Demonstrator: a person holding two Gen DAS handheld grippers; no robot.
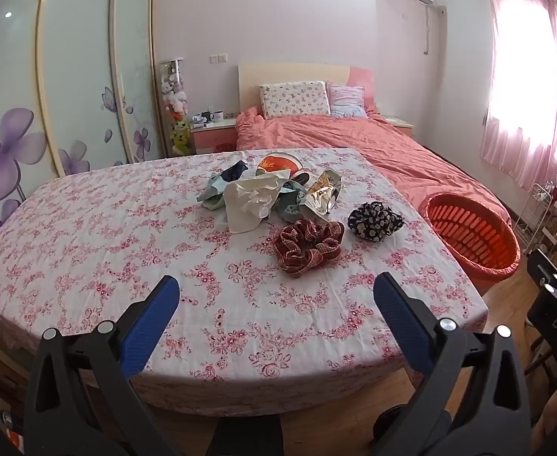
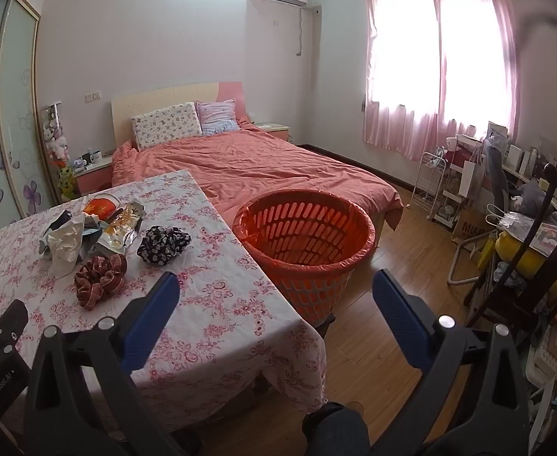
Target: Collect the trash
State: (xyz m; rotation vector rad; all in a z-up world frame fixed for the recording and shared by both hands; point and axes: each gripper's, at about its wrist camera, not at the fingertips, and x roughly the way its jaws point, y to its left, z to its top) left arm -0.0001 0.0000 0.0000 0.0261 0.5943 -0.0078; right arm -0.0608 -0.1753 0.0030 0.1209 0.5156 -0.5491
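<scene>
Both the left tongs (image 1: pixel 276 300) and right tongs (image 2: pixel 276 298) hang spread and empty, nothing collected: the crumpled wrappers (image 1: pixel 250 199) still lie on the bench (image 1: pixel 88 247) ahead, and the orange basket (image 2: pixel 305 241) just beyond the right tongs looks empty.

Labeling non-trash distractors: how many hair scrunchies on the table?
2. The red plaid scrunchie lies nearest the camera, in front of the trash pile. The dark floral scrunchie sits to its right, toward the orange basket. The pile could hide another.
</scene>
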